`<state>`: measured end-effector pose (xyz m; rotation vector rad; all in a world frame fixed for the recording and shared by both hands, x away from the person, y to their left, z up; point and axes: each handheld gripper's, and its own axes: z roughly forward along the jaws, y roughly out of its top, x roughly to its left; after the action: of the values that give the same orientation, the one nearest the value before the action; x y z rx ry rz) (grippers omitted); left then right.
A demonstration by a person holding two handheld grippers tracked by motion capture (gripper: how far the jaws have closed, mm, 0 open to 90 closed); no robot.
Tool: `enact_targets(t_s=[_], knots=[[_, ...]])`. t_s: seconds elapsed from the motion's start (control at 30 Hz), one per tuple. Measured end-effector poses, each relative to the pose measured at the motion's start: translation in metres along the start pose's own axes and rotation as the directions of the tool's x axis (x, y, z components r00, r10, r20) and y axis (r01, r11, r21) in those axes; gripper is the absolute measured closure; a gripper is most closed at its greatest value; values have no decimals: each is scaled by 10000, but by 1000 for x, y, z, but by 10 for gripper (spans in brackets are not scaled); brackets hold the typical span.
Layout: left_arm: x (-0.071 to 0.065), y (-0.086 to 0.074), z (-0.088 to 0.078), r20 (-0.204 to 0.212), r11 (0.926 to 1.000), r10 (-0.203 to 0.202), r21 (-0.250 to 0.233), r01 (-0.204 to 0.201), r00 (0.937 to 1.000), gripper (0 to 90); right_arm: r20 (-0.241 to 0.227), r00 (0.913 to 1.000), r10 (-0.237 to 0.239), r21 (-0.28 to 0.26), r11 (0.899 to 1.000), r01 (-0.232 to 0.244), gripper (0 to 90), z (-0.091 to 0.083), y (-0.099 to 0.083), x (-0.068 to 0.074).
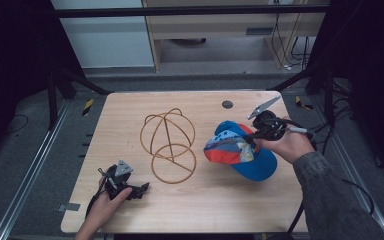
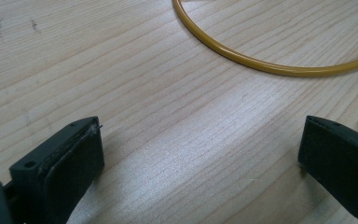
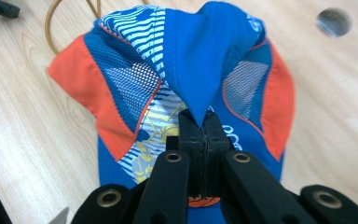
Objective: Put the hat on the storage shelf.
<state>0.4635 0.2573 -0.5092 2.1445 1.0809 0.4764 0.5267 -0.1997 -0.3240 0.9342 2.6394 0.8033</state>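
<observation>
From the high view, I have the right gripper [image 1: 250, 136] pinched onto the blue and orange cap [image 1: 240, 150], which hangs over the right half of the table [image 1: 130, 210], just beside the wire hat stand [image 1: 169, 145]. The stand sits empty at mid-table, so the pickup looks done and the placing is left: I judge the cap has yet to be carried over and settled onto the stand's dome. The left gripper [image 1: 142, 190] rests low near the front left edge, apart from both.

In the left gripper view, the jaws stand wide apart with nothing between them, over bare wood, with the stand's yellow base ring [image 2: 270, 65] curving ahead.

In the right gripper view, the jaws are clamped together on a fold of the cap's blue crown fabric [image 3: 205, 60]. The cap droops below the grip; whether its brim touches the table I can't quite tell.
</observation>
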Motion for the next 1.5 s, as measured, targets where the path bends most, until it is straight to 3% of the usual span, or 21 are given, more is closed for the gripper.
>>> enact_targets(t_s=[0.23, 0.6, 1.17, 1.27, 1.5], knots=[[0, 0, 0, -15, 10000, -45, -4, 45, 10000, 0, -23, 9998, -172, -556, 9983, 171, 900, -13, 7, 8], [0, 0, 0, -31, 10000, -30, -1, 30, 10000, 0, 108, 9989, -454, -993, 9940, 463, 900, -37, 15, 17], [0, 0, 0, -29, 10000, -27, 7, 27, 10000, 0, 574, 9970, -515, -1572, 9857, 599, 900, -78, 28, 14], [0, 0, 0, -32, 10000, -27, 13, 27, 10000, 0, 736, 9957, -562, -1816, 9810, 688, 900, -91, 34, 14], [0, 0, 0, -49, 10000, -82, -4, 82, 10000, 0, 934, 9933, -680, -2054, 9749, 860, 900, -104, 49, 16]])
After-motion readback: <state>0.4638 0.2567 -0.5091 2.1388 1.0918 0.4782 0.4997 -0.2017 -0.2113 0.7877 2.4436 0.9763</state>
